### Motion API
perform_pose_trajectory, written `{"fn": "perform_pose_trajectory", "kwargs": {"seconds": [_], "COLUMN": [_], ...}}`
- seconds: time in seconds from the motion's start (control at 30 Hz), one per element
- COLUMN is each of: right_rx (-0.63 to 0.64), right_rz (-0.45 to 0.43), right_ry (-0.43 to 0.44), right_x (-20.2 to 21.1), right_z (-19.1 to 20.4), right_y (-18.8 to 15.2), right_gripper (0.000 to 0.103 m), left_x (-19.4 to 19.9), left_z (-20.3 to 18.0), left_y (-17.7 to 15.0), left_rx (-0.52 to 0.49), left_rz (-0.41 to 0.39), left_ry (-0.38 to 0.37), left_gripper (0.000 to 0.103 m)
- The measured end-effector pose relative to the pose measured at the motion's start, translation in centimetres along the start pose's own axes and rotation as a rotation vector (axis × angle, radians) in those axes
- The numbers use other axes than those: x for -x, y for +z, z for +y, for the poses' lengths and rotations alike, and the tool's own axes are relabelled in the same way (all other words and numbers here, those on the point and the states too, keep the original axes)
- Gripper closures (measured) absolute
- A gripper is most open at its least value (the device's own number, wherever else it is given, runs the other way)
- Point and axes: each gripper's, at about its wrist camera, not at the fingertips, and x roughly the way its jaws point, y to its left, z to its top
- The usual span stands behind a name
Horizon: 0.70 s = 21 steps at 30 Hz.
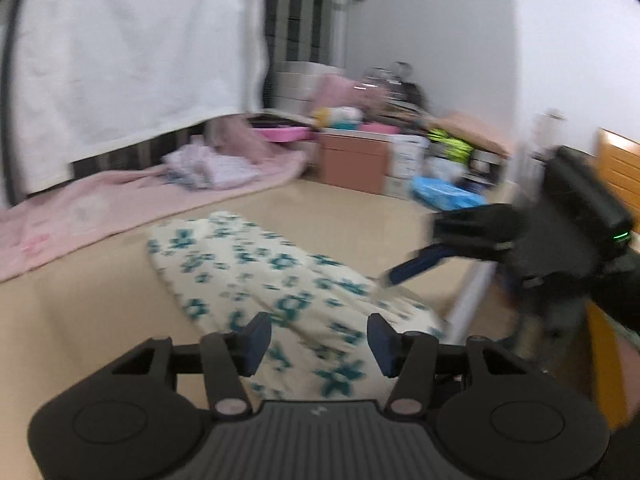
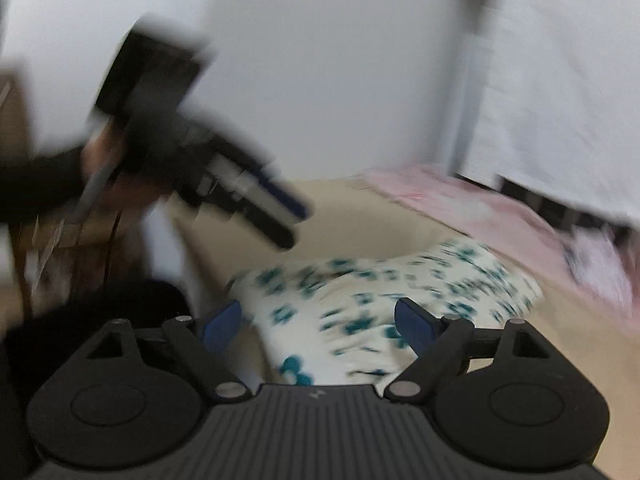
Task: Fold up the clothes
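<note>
The left hand-held gripper [image 1: 318, 342] and the right hand-held gripper [image 2: 318, 326] are both released, holding nothing, it seems, above the flowered garment [image 1: 256, 276] lying folded on the beige bed [image 1: 80, 320].

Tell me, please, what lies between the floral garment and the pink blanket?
Only bare beige surface separates the floral garment from the pink blanket; the left wrist view shows this best.

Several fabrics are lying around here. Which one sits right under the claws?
The cream garment with teal flower print, lying on the beige surface. The pink blanket and the pale crumpled cloth on it lie farther back, by the white curtain.
</note>
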Motion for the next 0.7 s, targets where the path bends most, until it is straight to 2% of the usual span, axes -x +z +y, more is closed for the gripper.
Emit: {"fn": "perform_pose_trajectory", "kwargs": {"seconds": [0.07,0.13,0.2,0.23,0.33,0.43,0.6,0.7], "right_rx": [0.111,0.154,0.077,0.033,-0.019,-0.11,-0.255,-0.29], "right_rz": [0.066,0.095,0.095,0.106,0.139,0.129,0.112,0.117], "right_ry": [0.023,0.044,0.101,0.126,0.205,0.295,0.439,0.502], "right_x": [-1.8,-3.1,-3.1,-3.0,-2.6,-1.8,-0.6,0.4], "right_z": [0.7,0.6,-1.0,-1.9,-3.6,-5.3,-7.7,-7.7], "right_y": [-0.4,-0.6,-0.4,-0.2,0.6,0.6,0.0,-0.2], "right_gripper": [0.031,0.053,0.061,0.069,0.074,0.074,0.074,0.074], "left_x": [0.1,0.2,0.2,0.3,0.4,-0.6,-2.1,-2.6], "left_z": [-1.2,-2.3,-3.4,-3.8,-5.5,-7.1,-7.8,-8.2], "left_y": [-0.6,-1.2,-1.7,-1.9,-2.7,-3.7,-5.2,-5.4], "left_rx": [-0.062,-0.121,-0.175,-0.203,-0.327,-0.475,-0.546,-0.587], "left_rz": [0.006,0.015,0.03,0.033,0.016,0.042,0.005,-0.037], "left_ry": [-0.014,-0.006,0.007,0.008,0.011,0.037,0.074,0.043], "left_gripper": [0.041,0.033,0.033,0.033,0.027,0.024,0.024,0.024]}}
